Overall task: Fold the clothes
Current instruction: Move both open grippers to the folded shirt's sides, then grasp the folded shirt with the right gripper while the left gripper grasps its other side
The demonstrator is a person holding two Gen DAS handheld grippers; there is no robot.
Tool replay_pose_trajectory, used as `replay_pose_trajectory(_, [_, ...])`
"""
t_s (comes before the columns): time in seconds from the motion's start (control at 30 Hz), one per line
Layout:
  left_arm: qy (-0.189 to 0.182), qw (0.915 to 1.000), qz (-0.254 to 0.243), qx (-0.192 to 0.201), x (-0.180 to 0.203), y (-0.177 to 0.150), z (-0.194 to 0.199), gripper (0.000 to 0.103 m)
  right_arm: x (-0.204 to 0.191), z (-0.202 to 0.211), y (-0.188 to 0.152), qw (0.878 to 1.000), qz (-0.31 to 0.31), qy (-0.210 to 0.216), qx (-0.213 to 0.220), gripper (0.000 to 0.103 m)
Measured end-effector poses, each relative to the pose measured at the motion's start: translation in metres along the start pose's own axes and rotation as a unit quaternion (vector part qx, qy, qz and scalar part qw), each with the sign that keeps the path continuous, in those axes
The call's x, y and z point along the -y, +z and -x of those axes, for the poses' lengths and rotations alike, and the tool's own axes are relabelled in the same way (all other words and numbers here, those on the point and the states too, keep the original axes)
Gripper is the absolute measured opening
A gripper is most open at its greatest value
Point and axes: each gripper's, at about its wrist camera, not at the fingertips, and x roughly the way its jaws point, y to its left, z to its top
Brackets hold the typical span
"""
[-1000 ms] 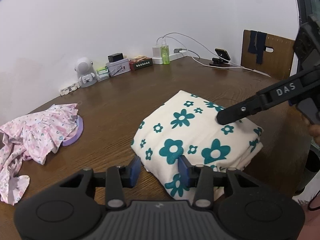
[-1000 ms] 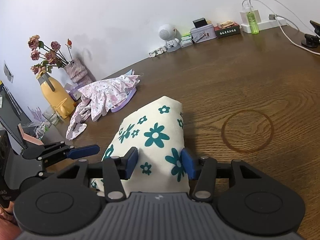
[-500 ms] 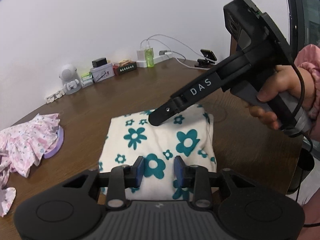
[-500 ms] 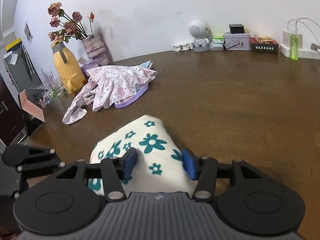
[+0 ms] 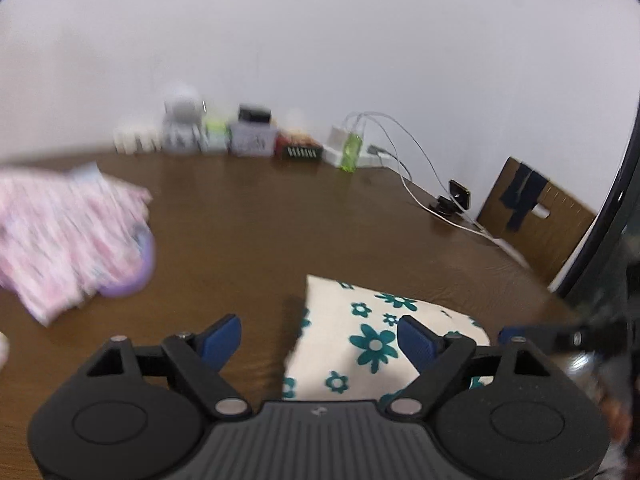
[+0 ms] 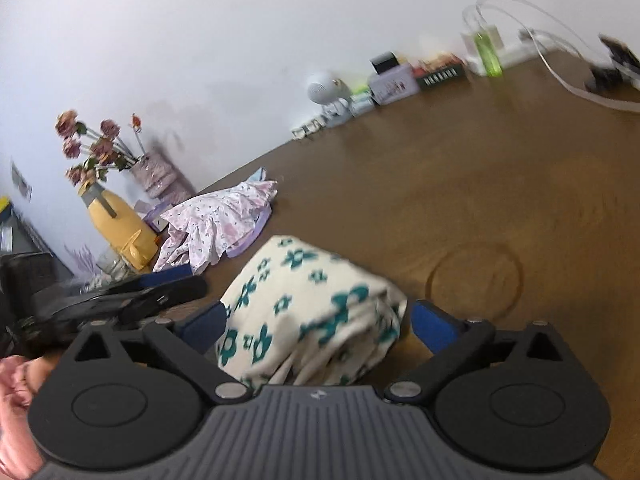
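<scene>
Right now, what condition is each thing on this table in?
Flowered cream cloth: folded into a bundle, lying on the table.
Pink garment: crumpled, unfolded.
Left gripper: jaws opening, gripping nothing.
Right gripper: jaws opening, the bundle between them.

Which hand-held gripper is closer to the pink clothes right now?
Left. The left hand-held gripper is beside the pink clothes; the right hand-held gripper straddles the floral bundle, farther away.
</scene>
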Motion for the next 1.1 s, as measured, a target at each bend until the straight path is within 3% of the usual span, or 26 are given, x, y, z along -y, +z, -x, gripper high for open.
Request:
replay_pose_trajectory(0.2, [-0.03,0.9984,0.024,-0.043,-0.014,0.007,-0.033,0.085,0.008,-0.018,-0.012,0.998,-0.066,-0.013,-0.014,0.103])
replay_pose_trajectory(0.67, [-0.105,0.9864,0.032,-0.122,-0.04,0.014,-0.065,0.085,0.008,-0.037,-0.03,0.992,-0.127,-0.019,-0.016,0.102])
replay_pose_trajectory(1.0, [-0.151,0.9774,0.028,-0.145,-0.044,0.013,-0.075,0.084,0.01,-0.044,-0.038,0.988,-0.154,-0.011,0.012,0.081])
replay_pose_trajectory(1.1, [-0.162,0.9753,0.038,-0.145,-0.044,0.013,-0.076,0.076,0.015,-0.044,-0.041,0.985,-0.169,-0.01,0.023,0.07])
